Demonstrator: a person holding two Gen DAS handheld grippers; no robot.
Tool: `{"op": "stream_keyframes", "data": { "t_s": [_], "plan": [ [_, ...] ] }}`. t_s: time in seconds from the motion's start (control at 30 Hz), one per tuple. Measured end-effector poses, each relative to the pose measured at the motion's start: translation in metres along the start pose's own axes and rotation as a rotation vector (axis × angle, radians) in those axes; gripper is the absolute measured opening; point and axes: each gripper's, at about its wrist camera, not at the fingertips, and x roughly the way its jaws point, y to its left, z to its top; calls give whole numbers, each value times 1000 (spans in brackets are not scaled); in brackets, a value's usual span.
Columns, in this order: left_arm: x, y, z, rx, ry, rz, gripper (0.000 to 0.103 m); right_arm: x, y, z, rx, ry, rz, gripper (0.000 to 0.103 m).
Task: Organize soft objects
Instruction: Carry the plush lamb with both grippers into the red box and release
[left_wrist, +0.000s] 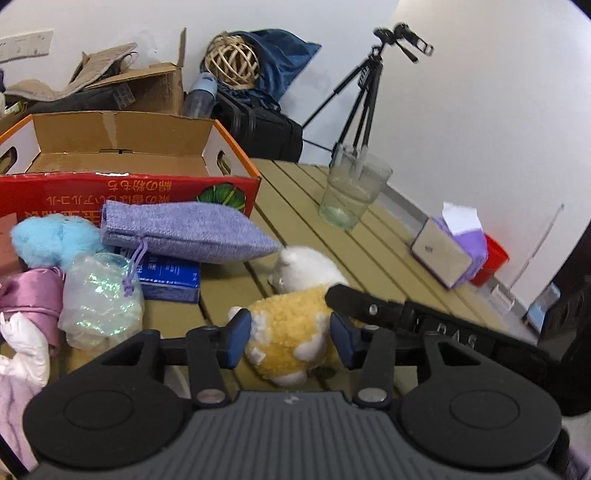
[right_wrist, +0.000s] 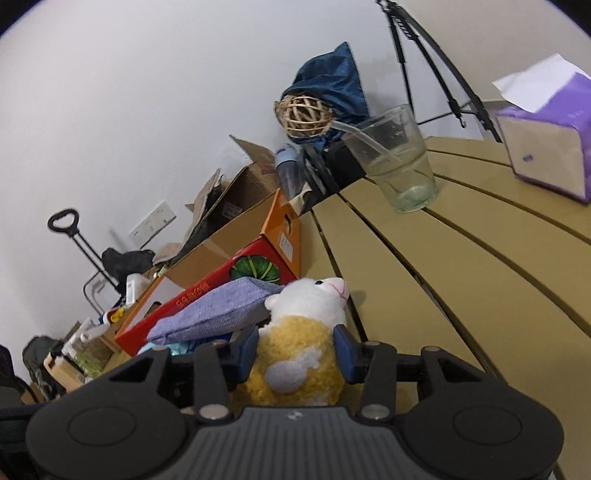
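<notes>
A yellow and white plush animal (left_wrist: 295, 310) lies on the tan slatted table (left_wrist: 369, 251), its white head toward the glass. My left gripper (left_wrist: 291, 338) is shut on its yellow body, a blue pad pressing each side. My right gripper (right_wrist: 295, 354) is shut on the same plush (right_wrist: 306, 306) from another side. One of its black fingers (left_wrist: 351, 295) shows in the left wrist view beside the toy's back. A purple woven pouch (left_wrist: 184, 232) lies just left of the plush, with a fluffy blue toy (left_wrist: 44, 240), a shimmery bag (left_wrist: 99, 302) and pink satin cloth (left_wrist: 29, 295) further left.
An open red and orange cardboard box (left_wrist: 129, 195) stands behind the pile. A glass with a straw (left_wrist: 351, 188) and a purple tissue box (left_wrist: 450, 251) are on the table's right part. A blue packet (left_wrist: 170, 277) lies under the pouch. Behind the table are a tripod (left_wrist: 365, 92), bags and cartons.
</notes>
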Motion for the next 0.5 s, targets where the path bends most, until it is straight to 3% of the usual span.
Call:
{"op": "stream_keyframes", "data": {
  "t_s": [0.1, 0.27, 0.4, 0.5],
  "plan": [
    [-3, 2, 6, -62, -9, -24, 45, -6, 3, 2, 3, -27, -10, 41],
    [-35, 8, 44, -64, -162, -44, 45, -11, 46, 39, -80, -110, 45, 41],
    [-33, 44, 98, -118, -178, -49, 47, 31, 89, 83, -158, -133, 73, 40],
    [-14, 78, 131, -193, -170, -36, 47, 84, 107, 105, -172, -89, 72, 39]
  ]
}}
